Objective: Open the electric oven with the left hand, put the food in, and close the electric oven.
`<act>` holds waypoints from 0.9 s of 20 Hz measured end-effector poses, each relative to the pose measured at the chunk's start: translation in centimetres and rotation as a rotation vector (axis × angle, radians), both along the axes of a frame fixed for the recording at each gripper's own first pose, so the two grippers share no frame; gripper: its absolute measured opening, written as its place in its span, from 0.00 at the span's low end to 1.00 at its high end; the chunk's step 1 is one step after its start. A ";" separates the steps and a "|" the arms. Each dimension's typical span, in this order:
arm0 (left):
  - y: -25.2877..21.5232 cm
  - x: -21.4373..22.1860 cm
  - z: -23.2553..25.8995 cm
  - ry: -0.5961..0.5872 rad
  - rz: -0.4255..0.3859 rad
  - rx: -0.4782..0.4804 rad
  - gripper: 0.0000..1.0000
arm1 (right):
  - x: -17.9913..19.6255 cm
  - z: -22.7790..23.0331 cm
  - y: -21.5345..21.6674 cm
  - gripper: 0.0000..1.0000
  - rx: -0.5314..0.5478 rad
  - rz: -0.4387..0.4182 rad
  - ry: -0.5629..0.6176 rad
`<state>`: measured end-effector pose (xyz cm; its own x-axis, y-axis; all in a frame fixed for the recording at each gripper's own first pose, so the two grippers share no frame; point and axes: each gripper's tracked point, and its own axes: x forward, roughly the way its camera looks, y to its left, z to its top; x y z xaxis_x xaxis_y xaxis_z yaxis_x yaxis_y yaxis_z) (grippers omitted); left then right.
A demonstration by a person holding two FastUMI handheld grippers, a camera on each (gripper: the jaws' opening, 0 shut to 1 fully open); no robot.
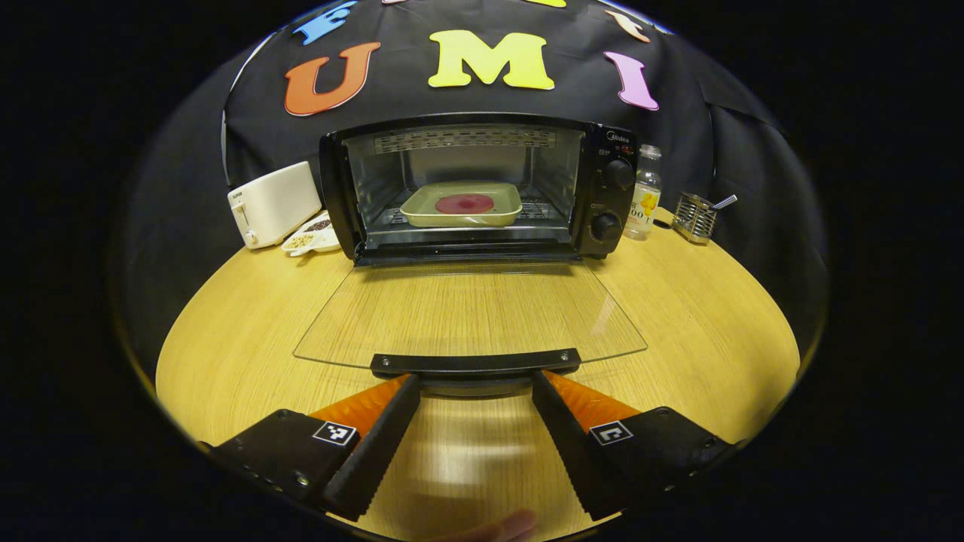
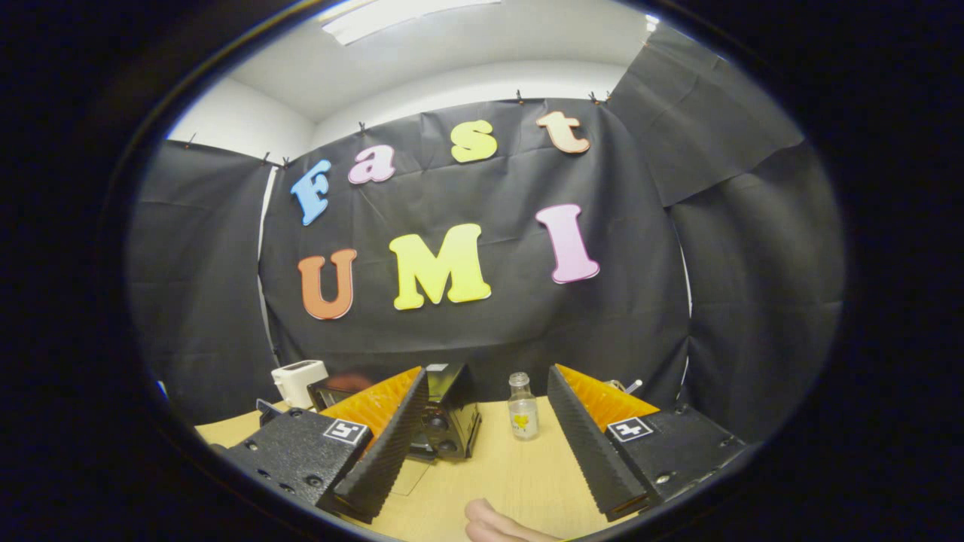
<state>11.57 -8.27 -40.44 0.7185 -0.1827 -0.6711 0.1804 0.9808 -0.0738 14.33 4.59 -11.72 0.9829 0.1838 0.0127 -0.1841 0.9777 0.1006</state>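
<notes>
A: Where's the oven (image 1: 482, 188)?
B: At twelve o'clock in the left gripper view, door (image 1: 467, 316) dropped flat over the table (image 1: 715, 316). A tray (image 1: 461, 205) with a red disc of food (image 1: 465, 203) sits on the rack inside.
A: And the left gripper (image 1: 476, 385)?
B: Jaws apart, fingertips just at the door's handle (image 1: 474, 363), not clamped on it.
A: The right gripper (image 2: 488, 391)?
B: Jaws spread too, holding nothing. Between its fingers stand the oven's side at eleven and a bottle (image 2: 522, 406) at twelve.

Tray (image 1: 461, 205) inside oven (image 1: 482, 188) (toaster (image 1: 273, 203) left, bottle (image 1: 645, 193) right).
</notes>
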 end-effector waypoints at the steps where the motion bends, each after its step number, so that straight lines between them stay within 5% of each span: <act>1: 0.0 0.1 0.3 -0.004 0.001 -0.001 0.97 | -0.1 0.1 -0.1 1.00 -0.003 -0.001 0.000; 18: 0.7 3.4 6.9 -0.164 -0.004 -0.005 0.96 | -1.7 0.2 -1.7 1.00 -0.015 -0.036 0.012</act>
<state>15.00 -7.61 -33.51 0.8175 -0.1884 -0.5443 0.1941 0.9798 -0.0476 12.66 2.85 -11.55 0.9889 0.1488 -0.0016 -0.1481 0.9851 0.0880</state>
